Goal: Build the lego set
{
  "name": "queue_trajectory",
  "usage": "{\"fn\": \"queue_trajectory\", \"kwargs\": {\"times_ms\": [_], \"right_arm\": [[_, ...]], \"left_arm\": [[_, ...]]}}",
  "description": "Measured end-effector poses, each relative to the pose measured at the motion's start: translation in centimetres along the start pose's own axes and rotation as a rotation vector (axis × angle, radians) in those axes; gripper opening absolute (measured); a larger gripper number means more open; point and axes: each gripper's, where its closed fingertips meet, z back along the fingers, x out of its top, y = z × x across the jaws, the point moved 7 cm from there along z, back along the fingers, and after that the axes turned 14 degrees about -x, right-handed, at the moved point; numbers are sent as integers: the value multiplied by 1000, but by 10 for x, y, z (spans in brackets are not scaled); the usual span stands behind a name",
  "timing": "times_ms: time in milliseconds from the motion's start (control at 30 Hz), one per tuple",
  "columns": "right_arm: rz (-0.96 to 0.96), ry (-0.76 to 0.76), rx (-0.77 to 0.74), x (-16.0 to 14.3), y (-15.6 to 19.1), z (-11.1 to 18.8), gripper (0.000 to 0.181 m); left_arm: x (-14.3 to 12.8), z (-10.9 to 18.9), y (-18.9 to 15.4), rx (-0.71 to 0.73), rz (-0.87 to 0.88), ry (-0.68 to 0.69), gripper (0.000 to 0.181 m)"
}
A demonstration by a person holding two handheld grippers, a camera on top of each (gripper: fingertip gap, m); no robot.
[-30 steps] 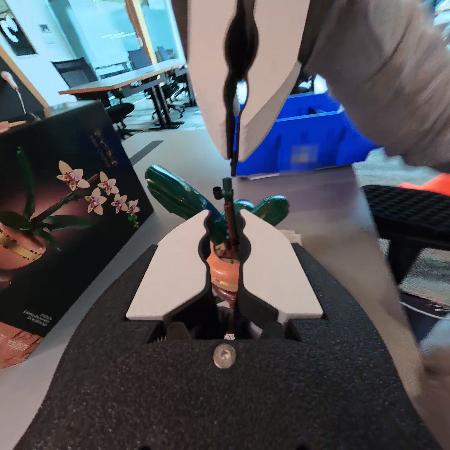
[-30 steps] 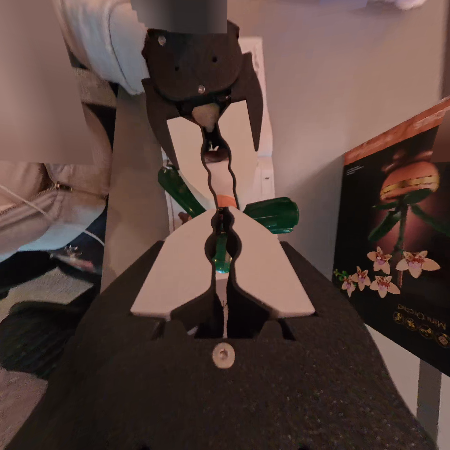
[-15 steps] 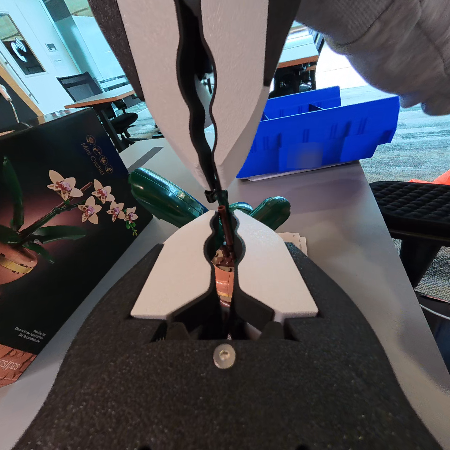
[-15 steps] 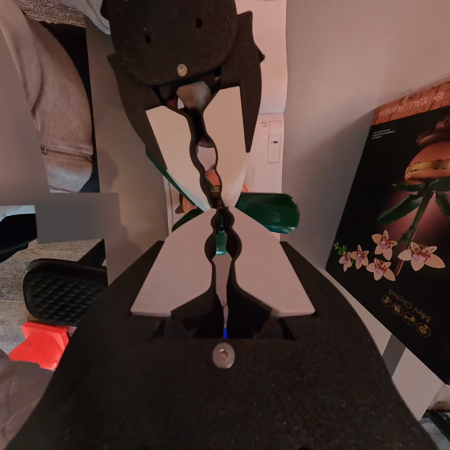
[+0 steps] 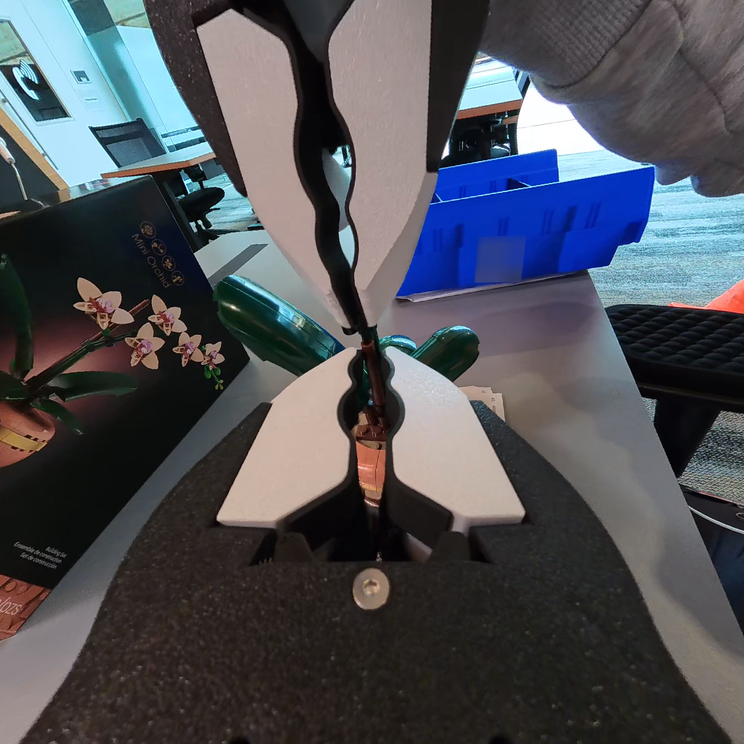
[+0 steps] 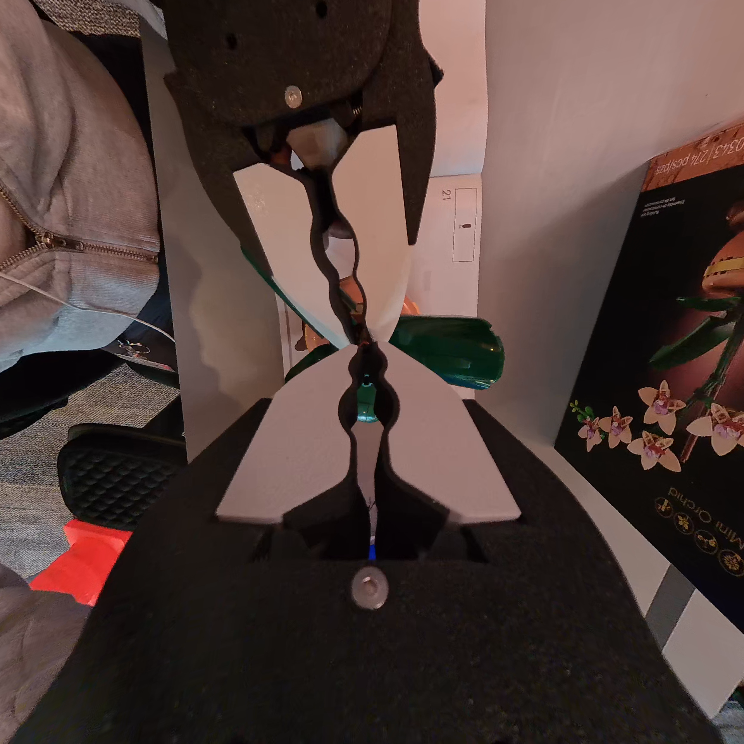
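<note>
Left gripper (image 5: 371,364) clamped on upright brown stem (image 5: 374,382) of orchid model (image 5: 368,443) near desk's (image 5: 523,354) right edge; right gripper (image 5: 358,322) directly above, clenched on dark green piece (image 6: 364,406), tips meeting along stem's long axis.

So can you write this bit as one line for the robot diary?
left tongs: shut on brown stem | right tongs: shut on green piece, meeting stem top | pot: on table
</note>
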Motion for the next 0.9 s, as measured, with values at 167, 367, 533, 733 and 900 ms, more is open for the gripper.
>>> {"fn": "queue_trajectory", "kwargs": {"times_ms": [167, 367, 533, 733, 900], "right_arm": [[6, -3, -10, -1, 0, 0, 2], [1, 4, -17, 0, 2, 0, 2], [32, 42, -44, 3, 5, 1, 2], [33, 75, -70, 2, 6, 1, 2], [41, 85, -74, 4, 7, 0, 2]], "left_arm": [[0, 0, 0, -2, 7, -5, 6], [-1, 0, 1, -14, 22, -15, 5], [-1, 0, 1, -21, 31, -19, 4], [-1, 1, 1, -24, 47, -27, 4], [-1, 1, 1, -31, 49, -26, 4]]}}
